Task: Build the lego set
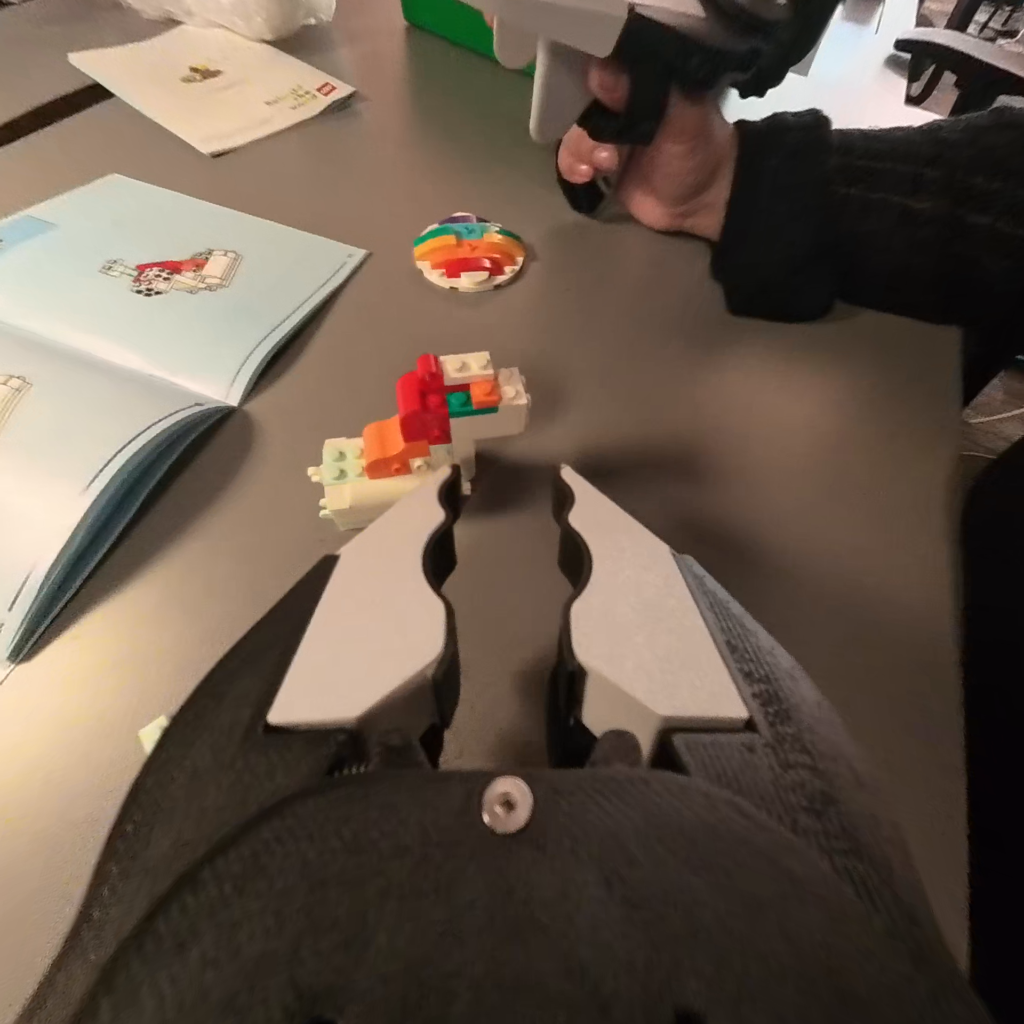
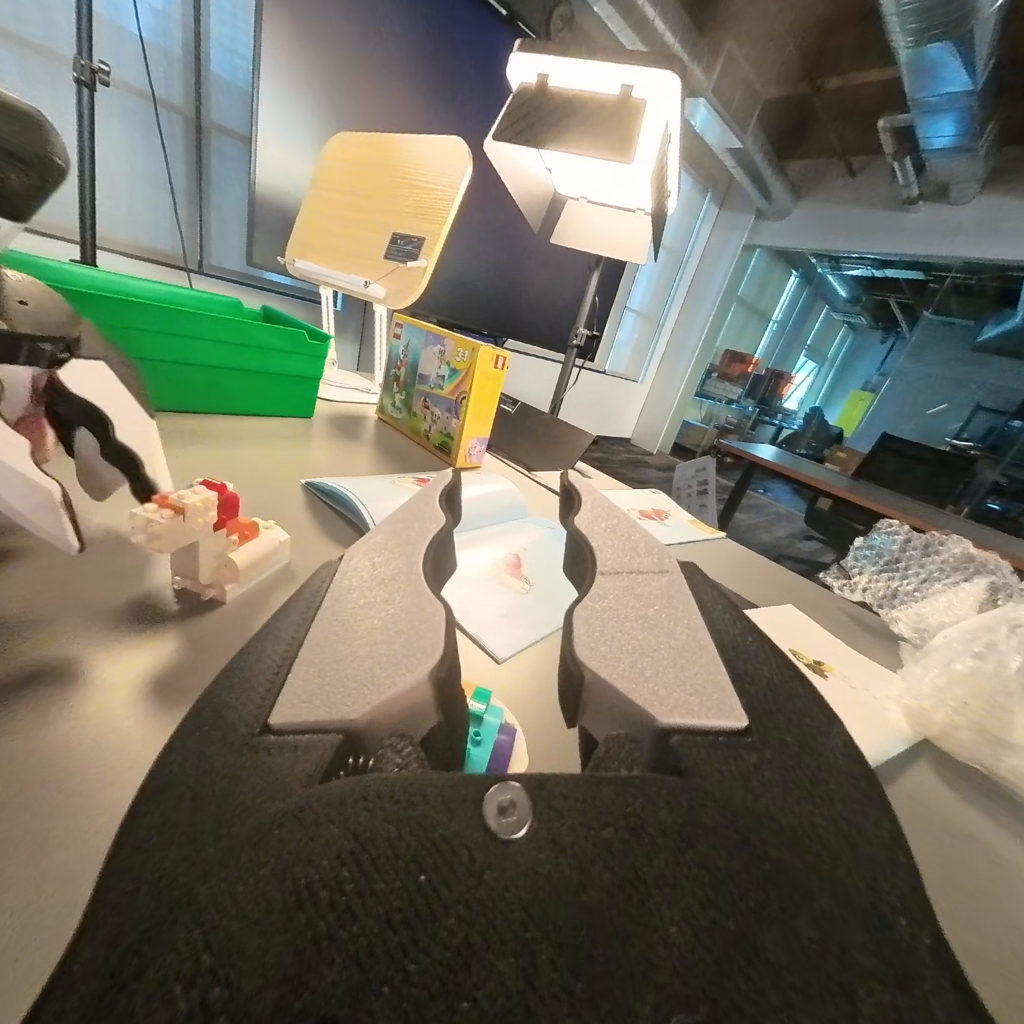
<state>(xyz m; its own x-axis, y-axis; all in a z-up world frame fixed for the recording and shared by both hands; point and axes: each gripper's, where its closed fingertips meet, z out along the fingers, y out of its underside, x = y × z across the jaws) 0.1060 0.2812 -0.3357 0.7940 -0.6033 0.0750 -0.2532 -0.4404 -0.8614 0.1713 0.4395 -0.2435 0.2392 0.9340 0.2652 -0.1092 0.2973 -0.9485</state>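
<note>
Both my grippers spread empty, left gripper (image 1: pixel 507 471) beside the white brick model (image 1: pixel 421 438), right gripper (image 2: pixel 507 476) above the rainbow disc (image 1: pixel 470 256)

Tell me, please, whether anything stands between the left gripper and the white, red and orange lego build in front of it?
Nothing visible does. The left gripper is open with its tips right at the near end of the lego build, and only bare table lies around them. The round rainbow piece sits farther off, beyond the build.
</note>
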